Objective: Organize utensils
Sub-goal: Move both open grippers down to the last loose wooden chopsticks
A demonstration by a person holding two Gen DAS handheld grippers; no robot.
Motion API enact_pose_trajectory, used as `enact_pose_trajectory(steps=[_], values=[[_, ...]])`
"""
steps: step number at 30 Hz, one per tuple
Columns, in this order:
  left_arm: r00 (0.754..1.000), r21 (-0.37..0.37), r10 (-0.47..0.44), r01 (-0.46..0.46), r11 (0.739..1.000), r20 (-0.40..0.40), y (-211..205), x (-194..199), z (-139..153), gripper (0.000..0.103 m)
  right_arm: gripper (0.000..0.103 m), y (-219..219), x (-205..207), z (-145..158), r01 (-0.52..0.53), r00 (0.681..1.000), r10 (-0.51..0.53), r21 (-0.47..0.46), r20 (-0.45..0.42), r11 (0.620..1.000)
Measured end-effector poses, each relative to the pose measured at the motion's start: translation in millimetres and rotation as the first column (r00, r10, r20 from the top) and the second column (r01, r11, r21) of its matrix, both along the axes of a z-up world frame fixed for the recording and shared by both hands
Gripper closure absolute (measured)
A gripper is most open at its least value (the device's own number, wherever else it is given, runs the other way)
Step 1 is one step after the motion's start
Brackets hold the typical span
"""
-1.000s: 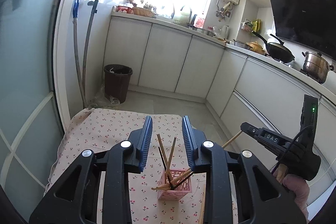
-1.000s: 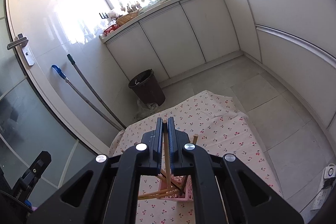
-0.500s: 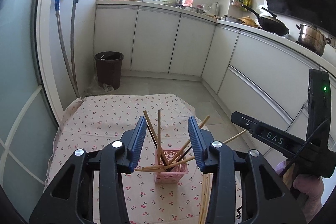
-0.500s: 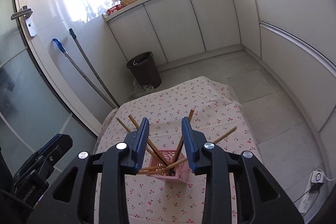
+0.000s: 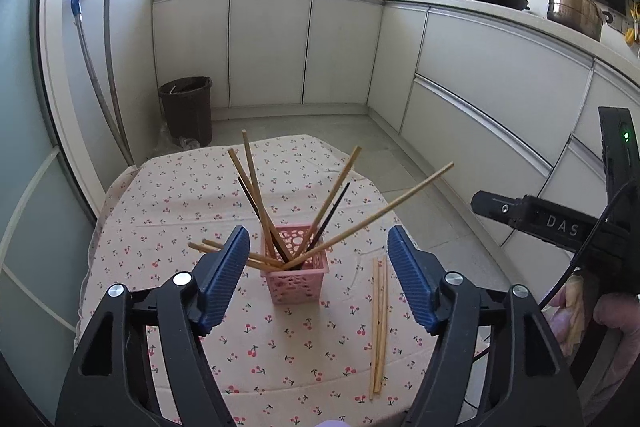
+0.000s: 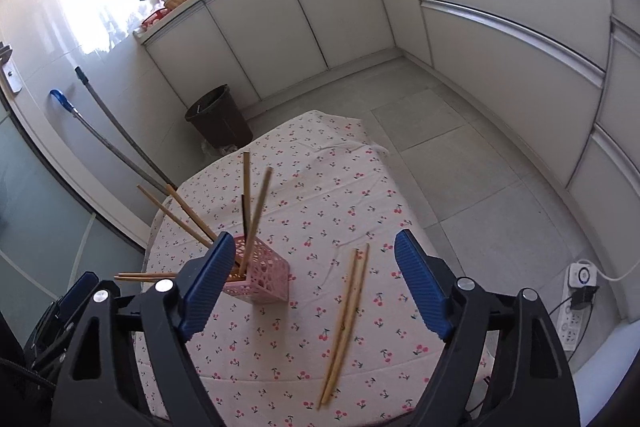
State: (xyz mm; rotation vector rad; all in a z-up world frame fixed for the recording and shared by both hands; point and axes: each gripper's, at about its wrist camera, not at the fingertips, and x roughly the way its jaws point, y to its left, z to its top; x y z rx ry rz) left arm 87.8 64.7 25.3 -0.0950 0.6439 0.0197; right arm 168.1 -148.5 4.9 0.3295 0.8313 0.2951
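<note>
We see 2 loose chopsticks [image 6: 346,323] flat on the counter [image 6: 320,195], long axes running away from us, beside the pink basket [image 6: 264,279]. Both grippers' fingers [image 5: 224,275] [image 6: 420,291] are spreading, nothing between.

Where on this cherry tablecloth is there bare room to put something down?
The far half of the tablecloth, beyond the pink basket, is bare, and so is the strip left of the basket. It is crowded between the basket and the two loose chopsticks, and above the basket, where chopsticks fan out.
</note>
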Motion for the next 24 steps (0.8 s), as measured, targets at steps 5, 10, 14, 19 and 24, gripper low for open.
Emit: enact_pose_trajectory(steps=[5, 10, 14, 19, 24], values=[[0.994, 0.007, -0.037, 0.038, 0.999, -0.106, -17, 5, -33, 0.014, 0.013, -29, 1, -16, 0.054, 0.996, -0.053, -0.001, -0.076, 0.999], [0.935, -0.035, -0.12, 0.115, 0.993, -0.335, -36, 25, -91, 0.007, 0.007, -53, 10, -30, 0.107, 0.979, -0.105, 0.005, -0.172, 0.994], [0.884, -0.062, -0.127, 0.111, 0.992, -0.45, -47, 37, -128, 0.007, 0.007, -64, 18, -47, 0.104, 0.959, -0.099, 0.005, -0.267, 0.995], [0.858, -0.079, -0.142, 0.118, 0.99, -0.493, -67, 55, -149, 0.007, 0.007, -71, 26, -63, 0.084, 0.937, -0.053, 0.078, -0.344, 0.993], [0.843, -0.042, -0.178, 0.181, 0.982, -0.508, -104, 81, -170, 0.009, 0.007, -86, 30, -67, 0.111, 0.922, -0.037, 0.172, -0.384, 0.979]])
